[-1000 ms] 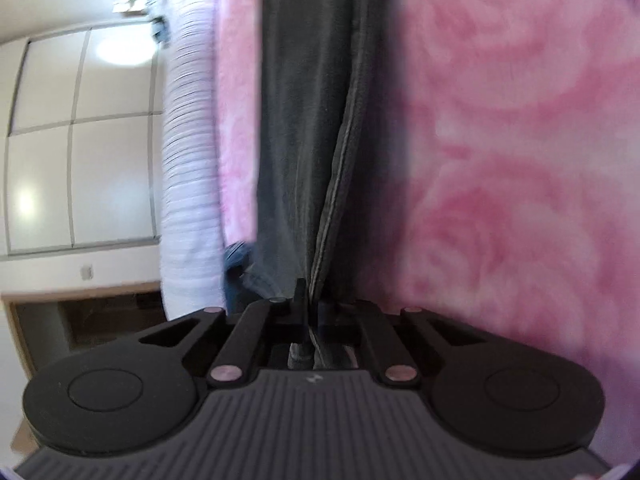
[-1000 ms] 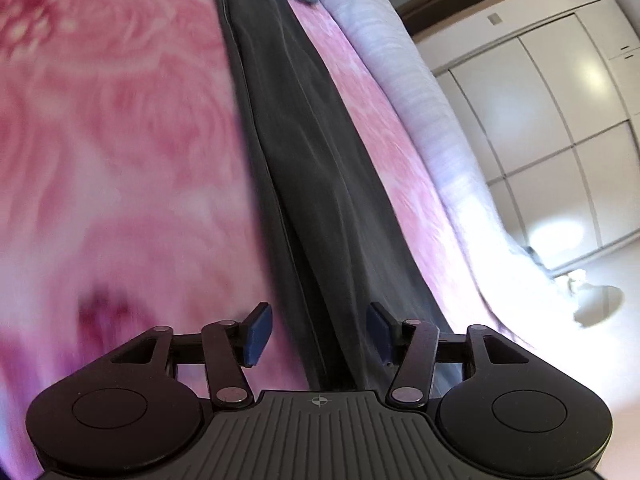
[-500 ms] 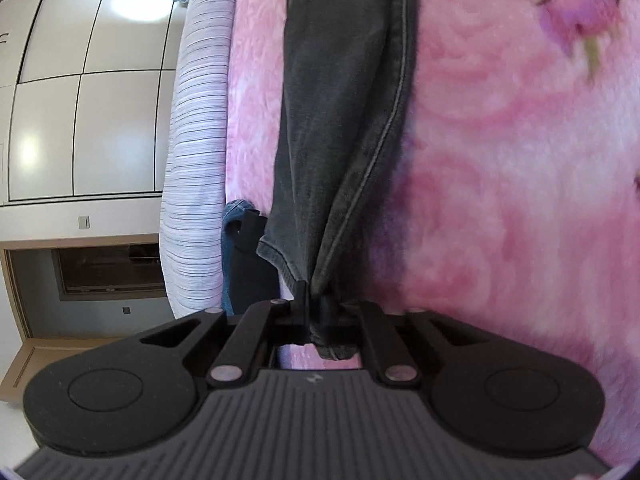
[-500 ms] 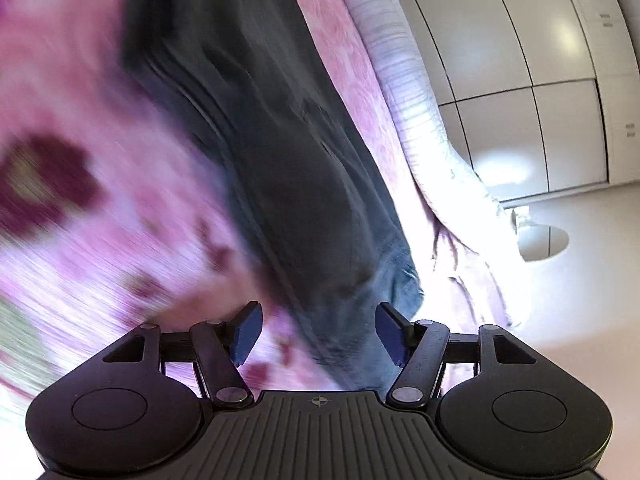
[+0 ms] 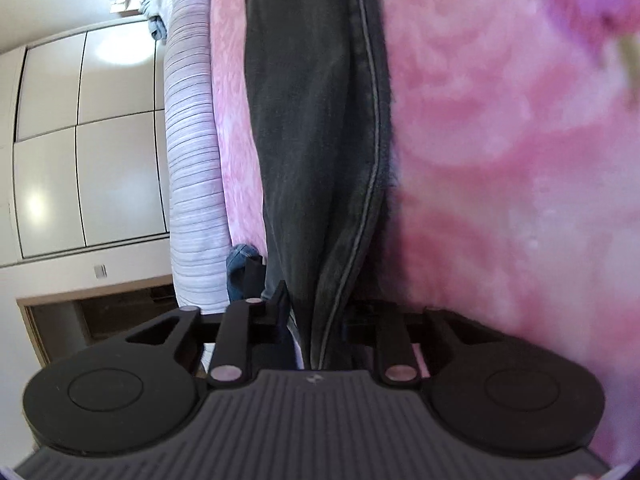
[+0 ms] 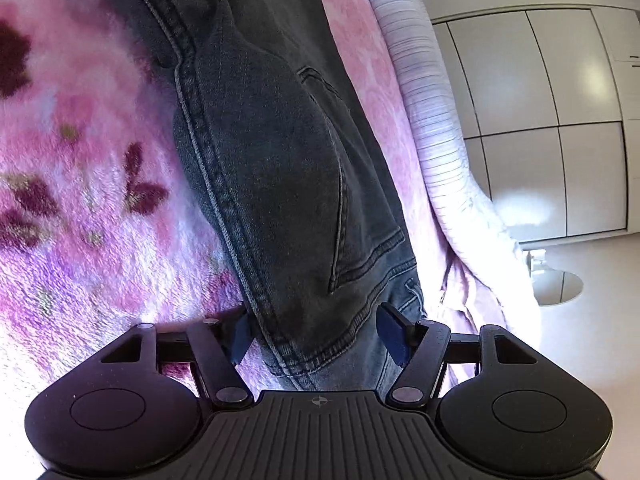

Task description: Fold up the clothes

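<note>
Dark grey jeans [image 5: 312, 120] lie stretched out along a pink flowered blanket [image 5: 500, 160]. My left gripper [image 5: 316, 312] is at the leg end. Its jaws stand slightly apart, with the bunched hem lying loosely between them. In the right wrist view the jeans [image 6: 272, 160] show their back pocket and waistband. My right gripper [image 6: 318, 336] is open at that end. Its blue pads [image 6: 394, 338] stand well clear on either side of the waistband corner, which lies between the fingers on the blanket [image 6: 80, 200].
A striped pale sheet [image 5: 192, 160] runs along the bed's edge beside the jeans, seen too as the sheet [image 6: 424, 100] in the right wrist view. A blue denim garment [image 5: 240, 264] lies at that edge. White wardrobe doors [image 6: 540, 80] stand beyond the bed.
The left jaws, shut on the hem before, have parted a little and the hand has sunk slightly. The right gripper slid along the jeans from the leg to the waistband end.
</note>
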`<state>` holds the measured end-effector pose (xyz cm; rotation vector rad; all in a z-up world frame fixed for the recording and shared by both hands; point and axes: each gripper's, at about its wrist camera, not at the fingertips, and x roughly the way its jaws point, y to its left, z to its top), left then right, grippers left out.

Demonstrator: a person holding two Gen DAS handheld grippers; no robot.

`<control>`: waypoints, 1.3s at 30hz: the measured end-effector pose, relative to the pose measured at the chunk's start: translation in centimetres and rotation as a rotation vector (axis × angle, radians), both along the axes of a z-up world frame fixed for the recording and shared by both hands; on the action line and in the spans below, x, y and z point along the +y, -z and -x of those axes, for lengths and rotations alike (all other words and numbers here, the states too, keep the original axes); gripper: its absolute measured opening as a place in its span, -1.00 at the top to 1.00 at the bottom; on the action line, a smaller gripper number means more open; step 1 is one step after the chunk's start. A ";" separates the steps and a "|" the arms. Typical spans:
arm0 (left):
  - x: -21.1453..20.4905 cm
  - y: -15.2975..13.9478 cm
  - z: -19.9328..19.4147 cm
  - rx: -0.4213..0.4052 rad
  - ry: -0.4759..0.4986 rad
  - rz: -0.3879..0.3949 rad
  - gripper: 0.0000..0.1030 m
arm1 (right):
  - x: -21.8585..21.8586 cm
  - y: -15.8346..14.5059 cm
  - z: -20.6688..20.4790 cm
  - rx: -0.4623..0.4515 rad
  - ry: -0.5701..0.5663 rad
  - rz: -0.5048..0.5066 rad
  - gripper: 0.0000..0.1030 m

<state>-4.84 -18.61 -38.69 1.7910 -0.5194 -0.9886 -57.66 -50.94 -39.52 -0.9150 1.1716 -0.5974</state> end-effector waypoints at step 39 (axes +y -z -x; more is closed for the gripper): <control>18.7 -8.7 7.2 0.285 -0.221 0.078 0.46 | 10.5 -10.3 6.8 -0.387 0.189 -0.245 0.32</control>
